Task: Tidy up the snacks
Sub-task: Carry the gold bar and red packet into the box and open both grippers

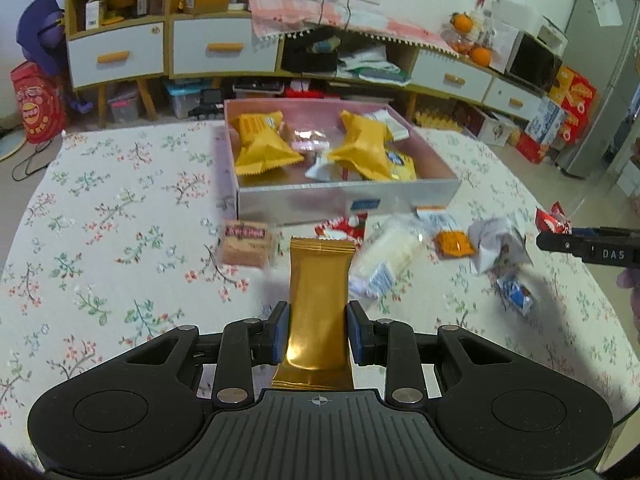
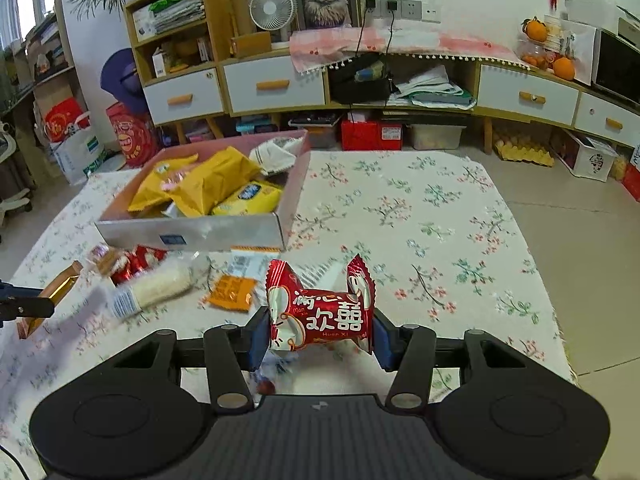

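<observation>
Snacks lie scattered on the floral surface point(image 1: 120, 216) in front of a shallow open box point(image 1: 344, 196) that already holds several yellow packets point(image 1: 264, 144). The left gripper point(image 1: 318, 322) has its jaws closed narrowly on a gold foil packet point(image 1: 318, 276), whose lower end disappears behind the gripper body. The right gripper point(image 2: 320, 334) pinches a red packet point(image 2: 320, 308) printed with white characters; something small and dark beneath it is too blurred to identify. Loose items near the box, a white wrapped roll point(image 2: 154, 288) and an orange sachet point(image 2: 232, 292) among them, are smeared by blur, and a crumpled white wrapper point(image 1: 496, 240) may be one piece or two. Only the tip of the right gripper shows at the edge of the left wrist view.
</observation>
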A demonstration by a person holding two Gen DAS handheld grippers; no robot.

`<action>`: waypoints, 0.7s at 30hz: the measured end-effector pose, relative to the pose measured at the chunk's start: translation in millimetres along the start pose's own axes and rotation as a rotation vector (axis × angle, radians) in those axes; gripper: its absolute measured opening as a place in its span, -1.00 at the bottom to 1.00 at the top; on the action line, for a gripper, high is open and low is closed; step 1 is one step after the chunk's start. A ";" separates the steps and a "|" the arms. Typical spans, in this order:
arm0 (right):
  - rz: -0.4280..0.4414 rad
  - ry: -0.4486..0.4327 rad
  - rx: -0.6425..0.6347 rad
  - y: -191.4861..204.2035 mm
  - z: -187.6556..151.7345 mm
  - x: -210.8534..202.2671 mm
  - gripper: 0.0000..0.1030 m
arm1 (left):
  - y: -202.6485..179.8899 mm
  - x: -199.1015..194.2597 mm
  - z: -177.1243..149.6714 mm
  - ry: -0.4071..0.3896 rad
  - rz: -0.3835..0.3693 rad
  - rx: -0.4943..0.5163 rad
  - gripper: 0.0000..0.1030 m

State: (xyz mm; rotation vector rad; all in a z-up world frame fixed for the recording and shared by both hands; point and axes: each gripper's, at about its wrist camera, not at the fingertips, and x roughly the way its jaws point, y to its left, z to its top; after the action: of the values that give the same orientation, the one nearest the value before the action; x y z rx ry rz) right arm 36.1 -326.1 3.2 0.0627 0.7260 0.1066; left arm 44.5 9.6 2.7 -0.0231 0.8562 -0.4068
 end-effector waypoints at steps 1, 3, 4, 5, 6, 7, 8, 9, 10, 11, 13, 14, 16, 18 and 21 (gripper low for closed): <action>0.005 -0.004 0.002 2.5 2.3 0.6 -0.59 | 0.8 0.3 2.5 -0.006 0.001 -0.005 -0.47; 0.015 -0.009 0.004 7.0 6.7 2.5 -0.59 | 1.9 1.2 8.6 -0.019 0.000 -0.016 -0.47; 0.019 -0.012 0.005 10.2 9.5 3.9 -0.59 | 1.9 1.7 11.4 -0.024 -0.001 -0.019 -0.47; 0.022 -0.016 0.007 13.5 12.0 5.4 -0.59 | 1.8 2.7 14.7 -0.030 0.000 -0.021 -0.47; 0.028 -0.020 0.012 17.0 15.5 7.8 -0.59 | 1.8 3.9 18.1 -0.035 0.001 -0.025 -0.47; 0.036 -0.023 0.018 20.0 18.8 10.3 -0.59 | 1.6 3.8 20.2 -0.037 0.001 -0.030 -0.47; 0.041 -0.025 0.022 22.3 21.2 12.5 -0.59 | 1.7 4.7 22.7 -0.039 0.001 -0.035 -0.47; 0.048 -0.027 0.026 25.9 24.8 15.5 -0.59 | 1.6 5.9 26.0 -0.041 0.000 -0.040 -0.47; 0.054 -0.029 0.028 29.0 28.1 18.4 -0.58 | 1.7 7.2 29.6 -0.042 0.000 -0.044 -0.47; 0.058 -0.030 0.029 31.9 30.9 21.1 -0.58 | 1.3 8.7 33.4 -0.042 -0.002 -0.047 -0.47; 0.069 -0.029 0.036 38.1 37.1 28.1 -0.58 | 0.9 12.1 40.7 -0.040 -0.006 -0.052 -0.47; 0.074 -0.029 0.039 40.4 40.2 31.4 -0.58 | 0.7 14.5 44.6 -0.037 -0.007 -0.051 -0.47; 0.081 -0.029 0.049 44.3 45.8 39.7 -0.58 | 0.4 20.4 55.5 -0.036 -0.003 -0.043 -0.47; 0.088 -0.030 0.063 46.1 50.3 47.7 -0.58 | 1.2 27.4 66.3 -0.027 0.003 -0.033 -0.47; 0.089 -0.026 0.092 46.1 55.8 59.0 -0.58 | 0.5 43.0 86.0 0.003 0.006 -0.005 -0.47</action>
State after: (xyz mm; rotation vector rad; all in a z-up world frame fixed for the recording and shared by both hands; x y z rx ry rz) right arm 113.6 -274.5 10.3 0.1842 0.7021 0.1571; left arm 133.2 -17.4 28.0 -0.0244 0.8606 -0.3994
